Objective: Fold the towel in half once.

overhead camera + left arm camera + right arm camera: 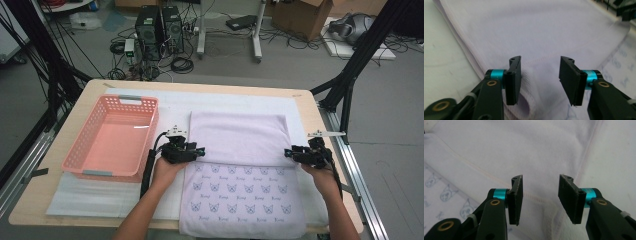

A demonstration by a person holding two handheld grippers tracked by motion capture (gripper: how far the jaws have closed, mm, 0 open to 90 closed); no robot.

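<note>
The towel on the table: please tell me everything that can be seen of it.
The towel is pale lilac soft cloth with stitched hems. It lies flat on the white mat beside the pink basket. Its far part is folded toward the person, showing a plain side; the near part shows rows of small blue cat-face prints. The near edge reaches the table's front. The left gripper and the right gripper are at the two ends of the fold's edge, jaws open, not clamping it.
</note>
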